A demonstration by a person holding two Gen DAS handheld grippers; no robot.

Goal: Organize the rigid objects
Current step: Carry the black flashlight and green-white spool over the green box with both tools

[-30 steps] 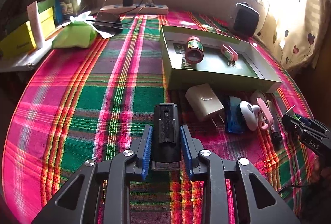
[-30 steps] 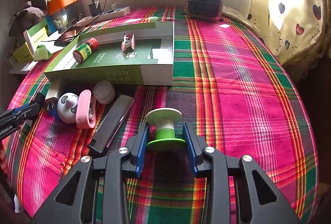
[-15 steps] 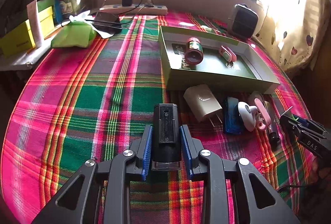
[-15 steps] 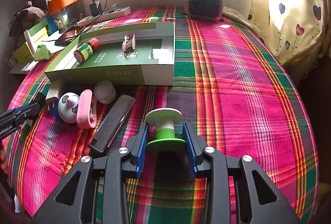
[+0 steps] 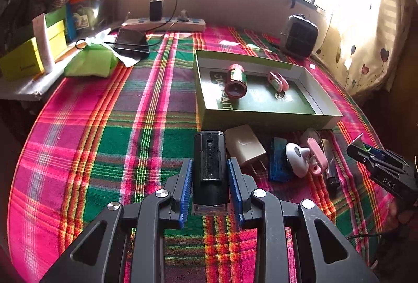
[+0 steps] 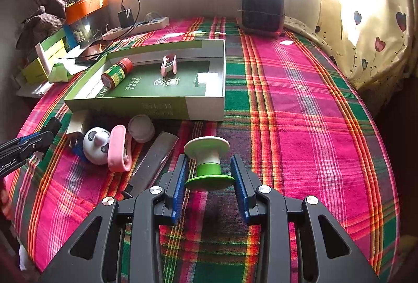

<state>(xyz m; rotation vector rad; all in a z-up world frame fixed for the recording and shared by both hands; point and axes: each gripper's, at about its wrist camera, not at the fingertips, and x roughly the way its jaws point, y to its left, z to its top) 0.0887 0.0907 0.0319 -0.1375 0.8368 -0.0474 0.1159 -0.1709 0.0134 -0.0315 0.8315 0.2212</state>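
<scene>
My left gripper (image 5: 209,180) is shut on a black box-shaped device (image 5: 209,163) and holds it above the plaid cloth, just before the green open box (image 5: 261,114). The box holds a red-capped bottle (image 5: 236,80) and a pink clip (image 5: 277,80). My right gripper (image 6: 209,178) is shut on a green and white spool (image 6: 207,159), right of a row of loose items. That row has a white charger (image 5: 245,147), a blue piece (image 5: 278,163), a panda-faced item (image 6: 96,144), a pink clip (image 6: 118,148), a white jar (image 6: 141,127) and a dark flat bar (image 6: 154,161).
A small heater (image 6: 262,9) stands at the back right. A power strip (image 5: 167,24), a phone (image 5: 132,42), a green pouch (image 5: 90,62) and yellow boxes (image 5: 23,61) sit at the back left. A curtain (image 6: 371,22) hangs along the right edge.
My left gripper has carried the black device slightly forward and right, closer to the green box and the white charger. My right gripper with the spool has hardly moved.
</scene>
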